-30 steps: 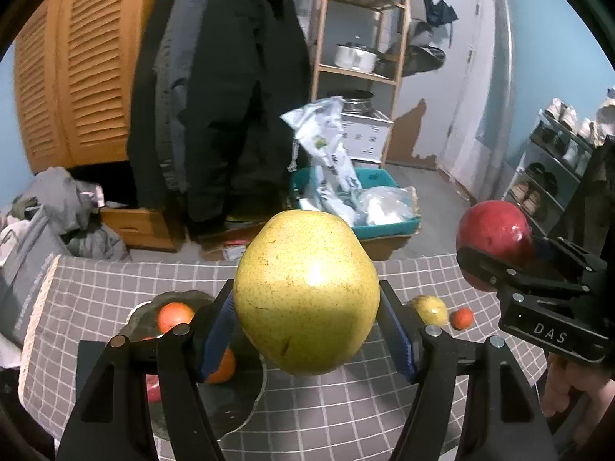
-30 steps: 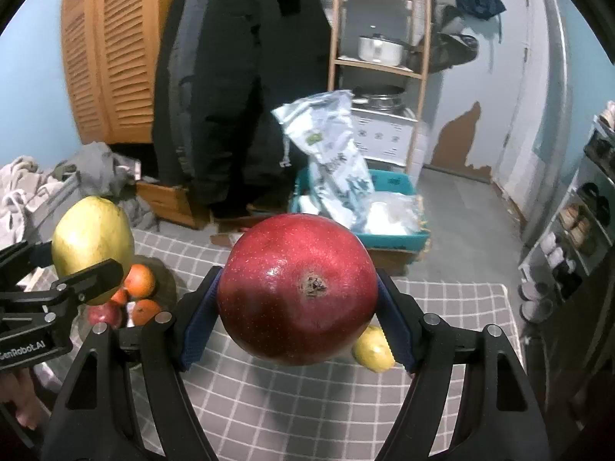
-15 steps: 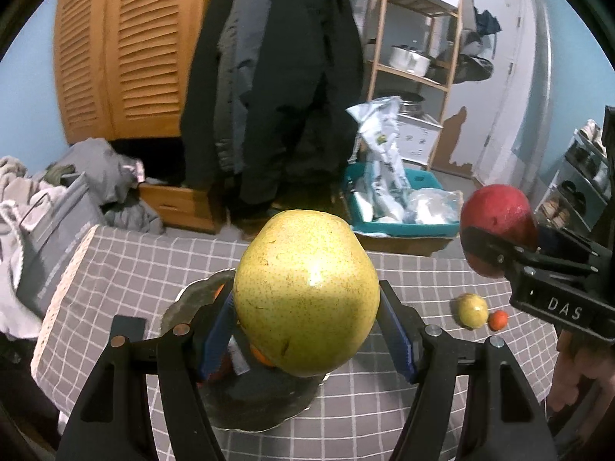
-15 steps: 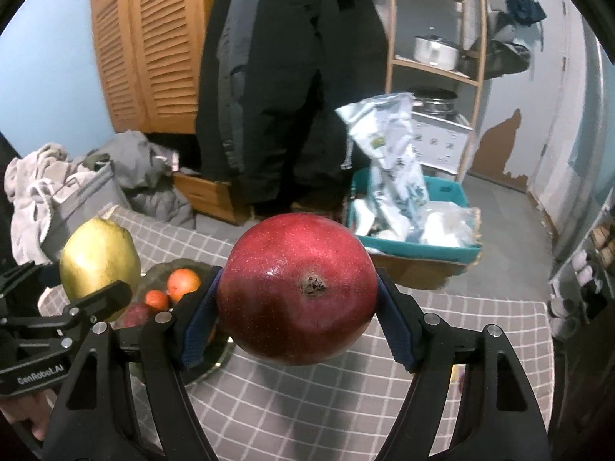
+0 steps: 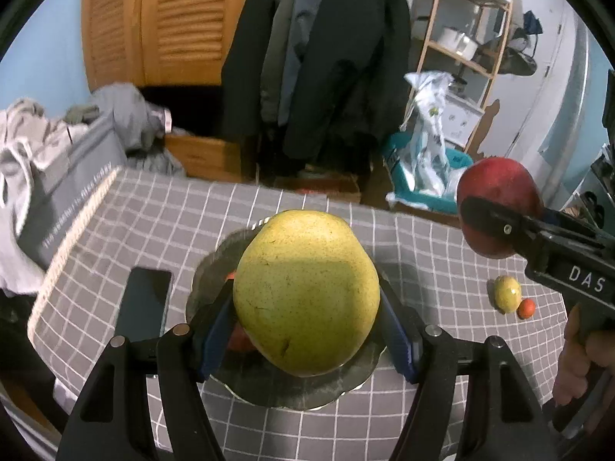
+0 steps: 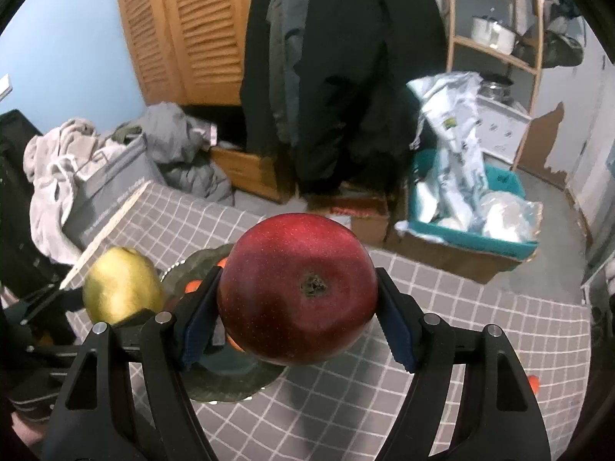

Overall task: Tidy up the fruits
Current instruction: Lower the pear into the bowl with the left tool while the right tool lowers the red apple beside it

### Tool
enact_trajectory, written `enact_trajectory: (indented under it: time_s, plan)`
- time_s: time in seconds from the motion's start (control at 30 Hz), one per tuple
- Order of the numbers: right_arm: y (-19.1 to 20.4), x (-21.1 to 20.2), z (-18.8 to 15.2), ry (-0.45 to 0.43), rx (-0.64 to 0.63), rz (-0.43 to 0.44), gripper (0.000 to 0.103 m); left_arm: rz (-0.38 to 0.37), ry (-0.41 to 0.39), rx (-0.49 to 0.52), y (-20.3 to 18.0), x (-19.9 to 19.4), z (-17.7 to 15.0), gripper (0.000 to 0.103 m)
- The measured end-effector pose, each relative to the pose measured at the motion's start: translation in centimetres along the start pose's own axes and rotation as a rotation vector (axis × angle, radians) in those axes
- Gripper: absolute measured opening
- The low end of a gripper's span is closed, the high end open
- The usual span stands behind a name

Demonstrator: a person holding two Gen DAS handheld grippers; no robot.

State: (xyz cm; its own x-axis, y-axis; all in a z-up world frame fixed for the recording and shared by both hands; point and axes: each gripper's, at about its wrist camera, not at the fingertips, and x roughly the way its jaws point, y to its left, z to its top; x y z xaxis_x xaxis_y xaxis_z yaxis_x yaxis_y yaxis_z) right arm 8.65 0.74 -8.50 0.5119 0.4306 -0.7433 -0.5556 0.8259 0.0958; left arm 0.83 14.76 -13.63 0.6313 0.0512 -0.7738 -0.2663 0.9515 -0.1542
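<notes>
My left gripper (image 5: 305,330) is shut on a large yellow pear (image 5: 305,292) and holds it above a dark metal plate (image 5: 338,388) with small red and orange fruits, mostly hidden. My right gripper (image 6: 298,324) is shut on a big red apple (image 6: 298,288) and hovers over the right part of the same plate (image 6: 230,384). The pear also shows in the right wrist view (image 6: 121,292), and the apple in the left wrist view (image 5: 499,207). A small yellow fruit (image 5: 507,294) and a tiny orange one (image 5: 526,308) lie on the checked cloth at the right.
A black phone (image 5: 144,307) lies left of the plate. The grey checked tablecloth (image 5: 173,211) covers the table. Beyond its far edge are a clothes pile (image 6: 77,161), hanging coats (image 6: 338,77), a teal bin with bags (image 6: 472,207) and a wooden shelf (image 5: 461,38).
Both grippers have moved left and tilted down, so the plate now lies right under the pear and the apple has come over the plate's right side. Both still hold their fruit.
</notes>
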Motion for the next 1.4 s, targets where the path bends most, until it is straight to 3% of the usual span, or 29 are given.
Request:
enact_trajectory:
  time_s: [0.63, 1.23, 1.27, 1.33, 1.4]
  plan:
    - [1.5, 7.1, -4.0, 0.188, -0.006, 0.023, 0.076, 0.035, 0.191, -0.061, 2.6, 6.1, -3.9, 0.071]
    - [1.6, 8.4, -4.8, 0.224, 0.003, 0.034, 0.076, 0.034, 0.3, -0.055, 2.2, 8.8, -5.6, 0.071]
    - [1.6, 8.4, -4.8, 0.224, 0.002, 0.033, 0.076, 0.033, 0.28, -0.047, 2.0, 8.4, -5.4, 0.072]
    - [1.6, 8.4, -4.8, 0.225, 0.003, 0.033, 0.076, 0.052, 0.244, -0.028, 1.8, 7.7, -4.9, 0.088]
    - [1.6, 8.5, -4.8, 0.227, 0.006, 0.033, 0.076, 0.064, 0.225, -0.033, 1.9, 7.4, -4.7, 0.089]
